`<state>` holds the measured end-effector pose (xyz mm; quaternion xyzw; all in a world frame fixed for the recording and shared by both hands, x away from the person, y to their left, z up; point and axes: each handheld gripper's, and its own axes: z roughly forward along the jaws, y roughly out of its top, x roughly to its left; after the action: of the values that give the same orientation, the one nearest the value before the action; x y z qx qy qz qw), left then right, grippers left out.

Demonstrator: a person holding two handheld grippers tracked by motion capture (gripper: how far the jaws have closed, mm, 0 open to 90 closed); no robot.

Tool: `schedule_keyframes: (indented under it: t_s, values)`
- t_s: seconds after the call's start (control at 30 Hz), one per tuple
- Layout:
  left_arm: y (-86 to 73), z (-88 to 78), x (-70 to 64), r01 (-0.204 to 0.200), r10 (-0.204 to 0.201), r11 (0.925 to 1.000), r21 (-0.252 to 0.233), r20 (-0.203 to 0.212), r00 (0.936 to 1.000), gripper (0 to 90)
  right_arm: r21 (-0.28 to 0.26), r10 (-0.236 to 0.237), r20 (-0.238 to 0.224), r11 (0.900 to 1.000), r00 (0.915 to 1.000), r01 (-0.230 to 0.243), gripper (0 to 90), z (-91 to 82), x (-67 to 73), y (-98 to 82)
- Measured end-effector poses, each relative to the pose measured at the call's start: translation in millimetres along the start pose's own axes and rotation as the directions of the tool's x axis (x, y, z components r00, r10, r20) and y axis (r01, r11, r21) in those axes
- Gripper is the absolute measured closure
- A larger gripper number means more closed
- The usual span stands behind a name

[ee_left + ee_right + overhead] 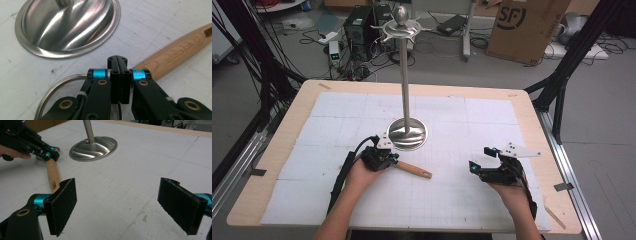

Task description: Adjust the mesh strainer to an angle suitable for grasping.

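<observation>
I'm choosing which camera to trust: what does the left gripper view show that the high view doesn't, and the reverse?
Left gripper view: the round strainer's wire mesh and lettering on its light wooden handle. High view: the tall steel stand's hooked top and the open right gripper. Both: the stand's domed steel base and that handle.

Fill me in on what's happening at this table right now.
A person works with a gripper in each hand. The left gripper is shut at the neck of a wooden-handled mesh strainer lying on the white mat, beside the round base of a tall steel utensil stand. Whether the pads actually pinch it cannot be told. The right gripper rests open over bare mat, holding nothing.
</observation>
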<state>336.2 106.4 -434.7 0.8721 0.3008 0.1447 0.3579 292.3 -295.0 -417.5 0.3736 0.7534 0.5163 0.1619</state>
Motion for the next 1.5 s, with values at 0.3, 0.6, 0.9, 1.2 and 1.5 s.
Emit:
schedule_keyframes:
  t_s: [0.3, 0.6, 0.9, 1.2, 1.5]
  values:
    - [-12.6, -15.4, -9.6, -0.018, 0.018, 0.9996, 0.021, -0.008, 0.9998, 89.7, 0.002, -0.002, -0.003, 1.0, 1.0, 0.002, 14.7, 0.3, 0.7, -0.1]
    - [-28.9, -29.4, -16.9, 0.0, 0.0, 1.0, 0.007, 0.008, 1.0, 89.6, 0.004, -0.003, -0.004, 1.0, 1.0, 0.003, 14.7, 1.9, 0.8, -0.5]
    - [-31.8, -36.2, -21.3, -0.002, 0.002, 1.0, -0.005, 0.006, 1.0, 89.6, 0.008, -0.002, -0.004, 1.0, 1.0, 0.002, 14.7, 1.9, 1.5, -0.5]
    - [-16.9, -45.3, -19.3, -0.016, 0.019, 0.9948, -0.101, 0.033, 0.9993, 85.7, 0.005, 0.003, -0.005, 1.0, 1.0, -0.003, 14.7, 1.4, 1.5, -0.4]
    - [-7.3, -55.6, -16.5, 0.006, 0.01, 0.9808, -0.195, 0.081, 0.9966, 76.9, 0.004, -0.003, -0.007, 1.0, 1.0, 0.003, 14.7, 1.5, 2.1, -0.3]
